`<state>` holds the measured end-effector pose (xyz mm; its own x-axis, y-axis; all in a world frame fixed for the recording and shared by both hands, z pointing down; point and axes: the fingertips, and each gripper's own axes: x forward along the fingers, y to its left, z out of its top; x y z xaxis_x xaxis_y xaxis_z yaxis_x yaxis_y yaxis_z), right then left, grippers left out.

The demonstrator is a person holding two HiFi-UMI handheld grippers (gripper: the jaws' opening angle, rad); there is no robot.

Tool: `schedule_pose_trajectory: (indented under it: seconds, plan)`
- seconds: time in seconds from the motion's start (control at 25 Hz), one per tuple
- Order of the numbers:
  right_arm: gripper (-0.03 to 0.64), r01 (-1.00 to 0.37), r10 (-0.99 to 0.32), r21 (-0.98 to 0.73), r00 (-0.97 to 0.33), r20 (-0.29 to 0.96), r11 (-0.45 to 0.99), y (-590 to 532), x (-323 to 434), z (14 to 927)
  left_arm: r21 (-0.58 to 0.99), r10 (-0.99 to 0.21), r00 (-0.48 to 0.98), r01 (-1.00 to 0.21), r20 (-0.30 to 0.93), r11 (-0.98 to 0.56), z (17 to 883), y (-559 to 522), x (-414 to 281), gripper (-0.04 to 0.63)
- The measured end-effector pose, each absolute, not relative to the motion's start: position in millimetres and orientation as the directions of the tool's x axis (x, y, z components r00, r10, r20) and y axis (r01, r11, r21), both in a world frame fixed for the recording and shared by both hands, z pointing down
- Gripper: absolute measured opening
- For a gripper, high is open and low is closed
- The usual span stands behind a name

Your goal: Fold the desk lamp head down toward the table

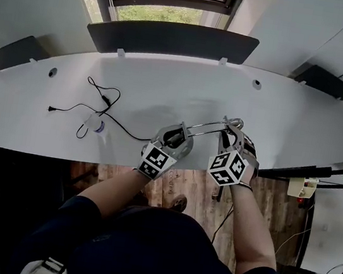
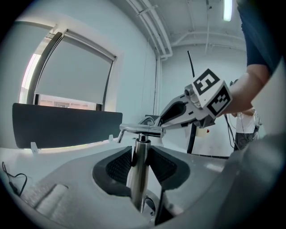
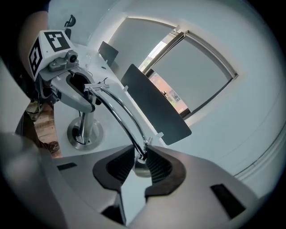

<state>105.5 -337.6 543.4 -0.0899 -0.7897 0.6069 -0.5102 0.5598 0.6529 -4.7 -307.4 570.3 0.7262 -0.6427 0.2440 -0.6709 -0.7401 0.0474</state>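
A chrome desk lamp stands near the white desk's front edge. Its upright post rises from a round base. Two thin curved rods run from the top of the post to the small round lamp head. My left gripper is shut on the post, with a pad on each side. My right gripper has its pads against the joint where the rods meet the head. In the head view both grippers, left and right, sit close together at the lamp.
A black cable with a small switch and plug lies on the desk to the left of the lamp. A dark partition panel stands along the desk's far edge below a window. Wooden floor shows below the near edge.
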Motion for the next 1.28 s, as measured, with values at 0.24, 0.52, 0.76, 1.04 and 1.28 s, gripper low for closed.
schedule_pose_trajectory:
  seconds: [0.24,0.52,0.76,1.04,1.28]
  plan:
    - [0.084,-0.555,-0.764,0.598,-0.112,0.635,0.578,-338.4,104.1,572.9,0.042,-0.652,0.716,-0.68,0.251,-0.732,571.0,-308.8,-4.8,0.124]
    - [0.084,-0.615,-0.764,0.545,-0.154,0.627,0.571,-338.7,96.1,590.7,0.034,-0.669,0.699,-0.698,0.251,-0.716,573.0,-310.1,-8.2,0.124]
    - [0.084,-0.681,-0.764,0.487,-0.166,0.624,0.546,-334.8,97.5,600.3,0.044,-0.665,0.705,-0.694,0.246,-0.719,572.2,-308.0,-3.6,0.124]
    - [0.08,-0.735,-0.76,0.412,-0.211,0.615,0.538,-333.5,86.7,619.6,0.04,-0.668,0.706,-0.694,0.236,-0.719,571.4,-310.0,-4.1,0.124]
    - [0.064,-0.771,-0.76,0.361,-0.231,0.607,0.524,-331.2,80.3,632.0,0.04,-0.683,0.691,-0.71,0.238,-0.703,573.9,-310.5,-4.6,0.124]
